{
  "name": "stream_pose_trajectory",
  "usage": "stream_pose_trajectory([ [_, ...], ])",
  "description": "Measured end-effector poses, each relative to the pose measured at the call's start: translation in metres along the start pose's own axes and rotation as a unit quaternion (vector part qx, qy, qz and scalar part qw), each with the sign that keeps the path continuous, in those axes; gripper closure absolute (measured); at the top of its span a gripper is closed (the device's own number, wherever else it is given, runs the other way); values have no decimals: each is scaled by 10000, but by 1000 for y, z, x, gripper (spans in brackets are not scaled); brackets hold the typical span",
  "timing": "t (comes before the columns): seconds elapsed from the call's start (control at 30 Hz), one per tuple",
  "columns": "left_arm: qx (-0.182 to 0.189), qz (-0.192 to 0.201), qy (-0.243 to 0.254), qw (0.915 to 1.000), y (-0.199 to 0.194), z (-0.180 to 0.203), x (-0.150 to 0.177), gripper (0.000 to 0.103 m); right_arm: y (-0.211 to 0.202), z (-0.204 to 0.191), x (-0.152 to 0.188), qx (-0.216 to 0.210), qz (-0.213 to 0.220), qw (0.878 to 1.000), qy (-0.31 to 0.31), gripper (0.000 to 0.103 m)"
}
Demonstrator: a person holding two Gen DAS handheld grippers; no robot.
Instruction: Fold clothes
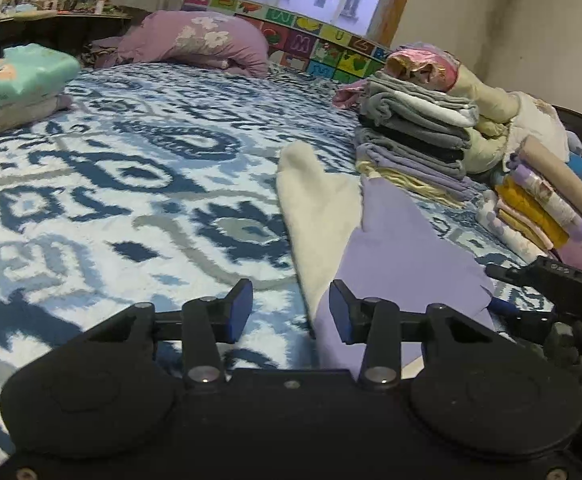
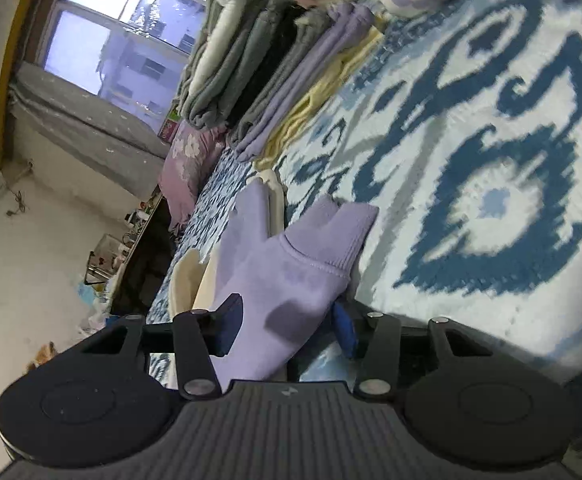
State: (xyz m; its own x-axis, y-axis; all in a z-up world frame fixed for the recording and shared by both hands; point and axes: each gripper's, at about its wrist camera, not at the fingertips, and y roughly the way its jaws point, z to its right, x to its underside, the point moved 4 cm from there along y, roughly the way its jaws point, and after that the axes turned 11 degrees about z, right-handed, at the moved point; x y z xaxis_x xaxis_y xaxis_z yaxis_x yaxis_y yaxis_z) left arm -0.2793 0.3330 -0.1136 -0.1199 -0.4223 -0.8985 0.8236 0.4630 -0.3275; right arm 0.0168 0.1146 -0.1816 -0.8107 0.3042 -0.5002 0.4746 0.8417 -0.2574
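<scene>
A lilac garment with a cream lining lies stretched out on the blue and white bedspread. My left gripper hovers open at its near left edge; the right finger is over the lilac cloth and nothing is pinched. In the right wrist view the lilac garment, with a ribbed cuff at its end, fills the gap of my right gripper, which is shut on it. The right gripper also shows at the garment's near right corner in the left wrist view.
A tall stack of folded grey and lilac clothes stands just beyond the garment, with a colourful folded pile to its right. A mint folded pile sits far left. A purple floral pillow lies at the head.
</scene>
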Motion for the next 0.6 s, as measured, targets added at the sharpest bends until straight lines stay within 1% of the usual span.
stream_pose_trajectory([
  [0.03,83,4,53,10000,1,4,0,68,1,0,0,43,75,9999,-55,65],
  [0.1,244,-5,201,9995,2,12,1,68,3,4,-1,137,178,9997,-82,81],
  [0.13,316,-21,301,9990,2,16,3,70,5,6,-2,139,183,9997,-48,83],
  [0.17,387,-36,400,9984,3,20,5,71,7,7,-2,103,165,9998,-16,87],
  [0.2,441,-88,505,9977,4,24,8,74,8,8,-2,64,144,9999,10,95],
  [0.23,489,-151,612,9968,6,28,11,75,10,8,-2,8,107,9999,-5,99],
  [0.3,542,-325,975,9932,9,38,19,76,8,1,-1,-115,118,9997,-166,99],
  [0.37,435,-657,1386,9872,15,45,31,76,2,-12,-4,-378,261,9982,-391,99],
  [0.4,381,-799,1508,9846,19,45,37,76,-1,-18,-8,-457,311,9974,-464,99],
  [0.43,356,-845,1553,9836,20,44,41,76,-3,-23,-11,-536,362,9965,-537,99],
  [0.5,367,-752,1487,9853,15,40,36,76,-5,-28,-17,-606,428,9956,-576,99],
  [0.57,337,-568,1268,9897,10,32,25,76,-3,-24,-20,-501,413,9966,-511,99],
  [0.6,248,-505,1109,9922,9,25,20,76,-2,-21,-20,-441,396,9971,-482,99],
])
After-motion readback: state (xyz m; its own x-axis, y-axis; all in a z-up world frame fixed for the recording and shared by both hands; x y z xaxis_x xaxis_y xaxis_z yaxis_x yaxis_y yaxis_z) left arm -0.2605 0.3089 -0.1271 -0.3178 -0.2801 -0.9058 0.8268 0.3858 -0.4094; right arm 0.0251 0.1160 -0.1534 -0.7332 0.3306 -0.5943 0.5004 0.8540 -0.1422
